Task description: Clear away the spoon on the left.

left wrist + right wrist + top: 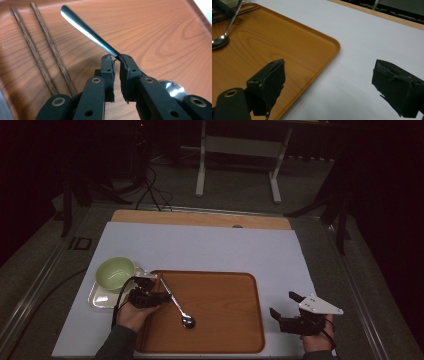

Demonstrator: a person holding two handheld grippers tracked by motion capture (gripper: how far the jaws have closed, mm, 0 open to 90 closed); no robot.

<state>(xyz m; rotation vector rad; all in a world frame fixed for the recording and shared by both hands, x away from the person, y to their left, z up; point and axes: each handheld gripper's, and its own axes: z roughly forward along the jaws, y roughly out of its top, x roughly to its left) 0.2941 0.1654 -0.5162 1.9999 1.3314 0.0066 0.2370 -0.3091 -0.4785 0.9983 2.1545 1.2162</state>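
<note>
wooden tray [220, 320]: left gripper [116, 58] clamps spoon [85, 30] handle; right gripper [329, 82] wide open.

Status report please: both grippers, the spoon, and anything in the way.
Left gripper shut on the shiny metal spoon, bowl resting on the brown wooden tray. Right gripper open beside the tray. Two dark wooden chopsticks lie near the spoon.

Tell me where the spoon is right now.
The spoon lies on the left part of the wooden tray in the high view, its handle clamped by the left gripper, with chopsticks beside it.
</note>
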